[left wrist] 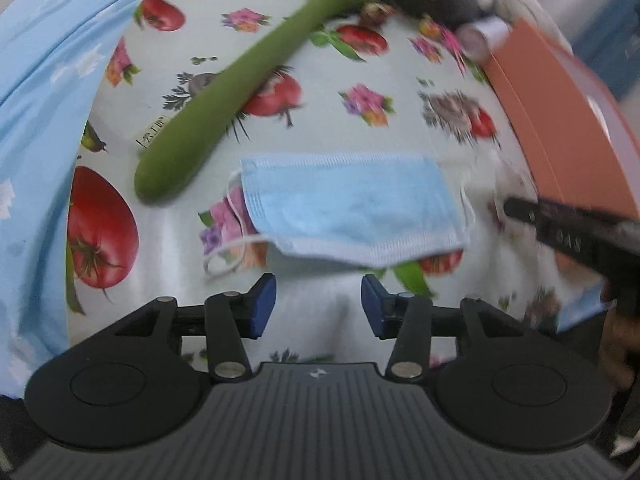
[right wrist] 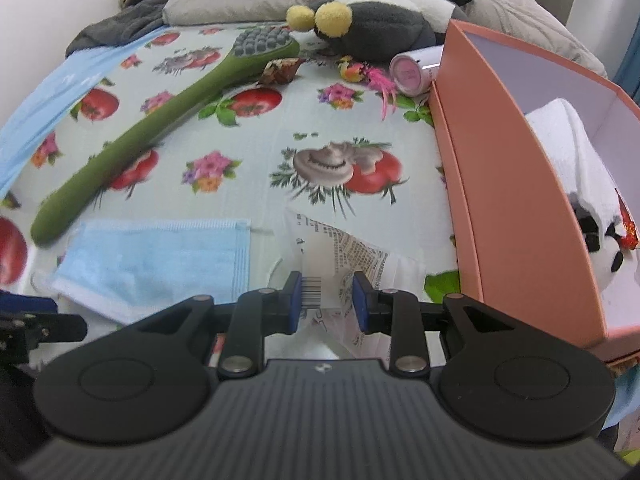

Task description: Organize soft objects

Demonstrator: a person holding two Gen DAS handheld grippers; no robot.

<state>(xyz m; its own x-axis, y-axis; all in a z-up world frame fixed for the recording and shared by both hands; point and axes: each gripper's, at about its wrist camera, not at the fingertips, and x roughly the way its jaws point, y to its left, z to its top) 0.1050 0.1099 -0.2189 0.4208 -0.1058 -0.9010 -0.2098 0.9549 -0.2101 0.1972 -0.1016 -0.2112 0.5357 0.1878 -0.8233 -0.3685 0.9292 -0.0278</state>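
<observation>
Left gripper (left wrist: 318, 306), open and empty, nearer: face mask (left wrist: 352, 208) just ahead, long axis crosswise; right gripper (right wrist: 326, 302) grips clear wrapper (right wrist: 344, 256).

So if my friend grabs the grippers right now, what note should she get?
Left gripper: open, empty, just above the blue face mask lying flat on the tablecloth.
Right gripper: closed on a clear printed wrapper.
Done: a white towel and a panda plush sit in the pink box.
Left: mask, the grey plush at the far edge, the wrapper. The green brush lies on the cloth too.
</observation>
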